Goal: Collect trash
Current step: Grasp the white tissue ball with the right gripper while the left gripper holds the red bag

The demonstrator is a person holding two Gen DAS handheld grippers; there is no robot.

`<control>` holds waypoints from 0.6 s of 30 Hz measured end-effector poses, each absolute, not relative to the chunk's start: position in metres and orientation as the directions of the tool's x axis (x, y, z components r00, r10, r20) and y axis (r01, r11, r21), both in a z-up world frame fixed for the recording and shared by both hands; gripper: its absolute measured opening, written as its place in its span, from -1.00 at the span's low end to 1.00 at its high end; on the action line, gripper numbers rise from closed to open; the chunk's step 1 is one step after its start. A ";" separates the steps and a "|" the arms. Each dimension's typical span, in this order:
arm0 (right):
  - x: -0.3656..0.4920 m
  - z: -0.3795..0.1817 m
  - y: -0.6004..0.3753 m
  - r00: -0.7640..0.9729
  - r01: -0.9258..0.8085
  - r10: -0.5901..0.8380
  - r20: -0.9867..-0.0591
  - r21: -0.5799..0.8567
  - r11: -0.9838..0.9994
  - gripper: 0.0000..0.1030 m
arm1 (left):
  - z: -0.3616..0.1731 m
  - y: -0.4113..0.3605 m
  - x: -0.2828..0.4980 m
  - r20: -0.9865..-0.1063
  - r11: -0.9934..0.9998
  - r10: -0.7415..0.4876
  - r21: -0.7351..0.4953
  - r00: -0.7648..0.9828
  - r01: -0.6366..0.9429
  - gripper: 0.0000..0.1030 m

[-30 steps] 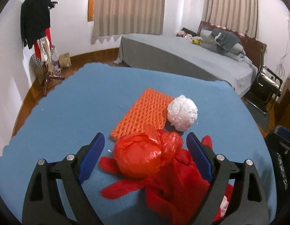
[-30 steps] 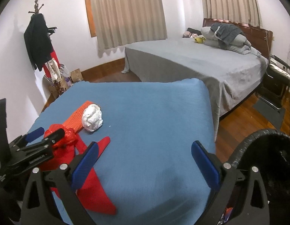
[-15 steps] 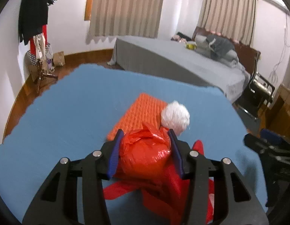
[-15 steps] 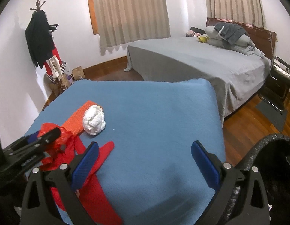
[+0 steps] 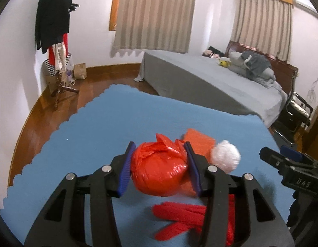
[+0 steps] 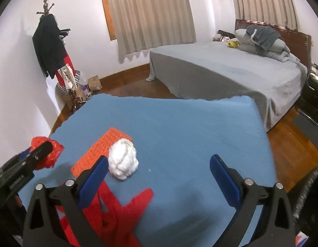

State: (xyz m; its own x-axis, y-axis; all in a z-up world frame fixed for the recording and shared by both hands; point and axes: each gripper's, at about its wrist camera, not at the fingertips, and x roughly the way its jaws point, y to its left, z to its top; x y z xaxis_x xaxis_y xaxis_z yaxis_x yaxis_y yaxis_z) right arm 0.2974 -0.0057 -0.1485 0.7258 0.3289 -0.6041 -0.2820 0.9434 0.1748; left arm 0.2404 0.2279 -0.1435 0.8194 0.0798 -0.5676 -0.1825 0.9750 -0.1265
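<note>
Red plastic ball point(image 5: 159, 170) clamped in left gripper point(image 5: 160, 169), off blue table point(image 5: 121, 121) | right gripper point(image 6: 159, 177) wide open, empty, low over table | white paper wad point(image 6: 123, 161) against orange mat point(image 6: 97, 154)

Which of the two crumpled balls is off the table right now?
The red plastic ball, clamped between the left gripper's blue pads and lifted. The white paper ball lies on the blue tablecloth beside the orange mat.
</note>
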 end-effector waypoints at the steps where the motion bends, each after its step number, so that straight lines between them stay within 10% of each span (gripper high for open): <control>1: 0.301 -0.150 -0.001 0.719 -0.288 0.332 -0.611 0.173 0.942 0.85 | -0.146 0.232 0.244 -0.575 0.973 0.087 -0.127 0.813 -0.194 -0.11; 18: 0.326 -0.179 0.049 0.596 -0.366 0.379 -0.708 0.180 0.913 0.17 | -0.154 0.255 0.248 -0.601 0.960 0.125 -0.129 0.789 -0.250 -0.11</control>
